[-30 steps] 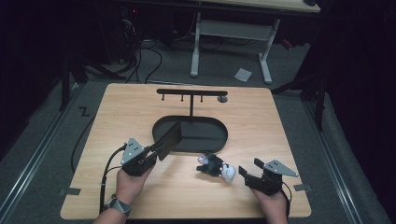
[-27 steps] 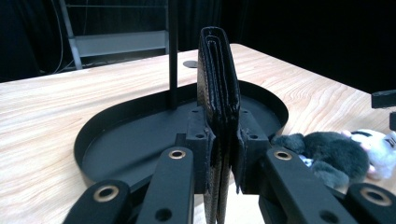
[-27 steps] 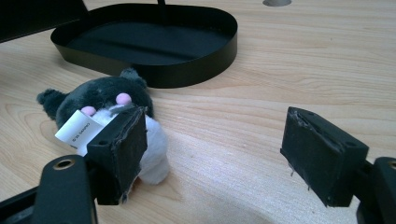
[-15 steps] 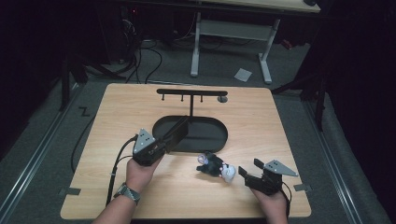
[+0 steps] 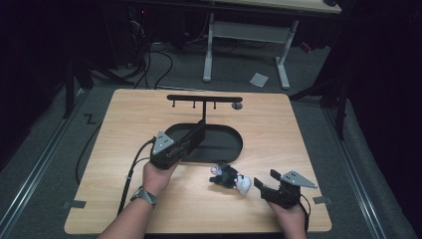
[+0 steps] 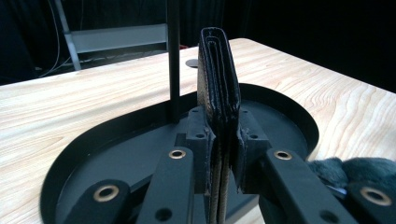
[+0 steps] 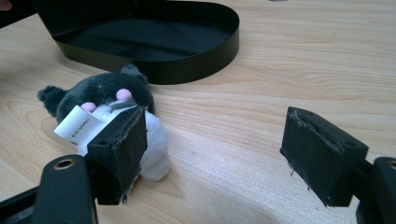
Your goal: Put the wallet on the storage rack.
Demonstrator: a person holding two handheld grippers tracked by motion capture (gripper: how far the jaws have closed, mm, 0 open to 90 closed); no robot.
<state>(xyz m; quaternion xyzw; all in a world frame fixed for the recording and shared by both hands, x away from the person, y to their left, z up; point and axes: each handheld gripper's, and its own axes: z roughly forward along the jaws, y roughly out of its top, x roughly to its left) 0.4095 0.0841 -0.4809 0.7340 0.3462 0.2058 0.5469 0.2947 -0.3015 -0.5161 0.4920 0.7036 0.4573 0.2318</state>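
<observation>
My left gripper point(image 5: 185, 145) is shut on a folded dark wallet point(image 5: 195, 135), held on edge over the near left part of the black oval tray point(image 5: 226, 149). In the left gripper view the wallet point(image 6: 218, 88) stands upright between the jaws point(image 6: 222, 144), above the tray's floor point(image 6: 116, 140). A small grey and white plush toy point(image 5: 229, 179) with pink ears lies on the table in front of the tray. My right gripper point(image 5: 266, 179) is open just right of it. In the right gripper view the toy point(image 7: 109, 95) lies against the left fingertip point(image 7: 123, 144), with bare wood between the jaws point(image 7: 217, 149).
A black T-shaped stand point(image 5: 204, 98) with small hooks rises from the tray's far side; its post point(image 6: 173, 56) stands just left of the wallet. A small grey disc point(image 5: 237, 105) lies near the stand's right end. The tray's wall point(image 7: 187, 63) is just beyond the toy.
My left gripper has carried the wallet to the right and forward, from the tray's left edge to over the tray. The right gripper and the toy have stayed put.
</observation>
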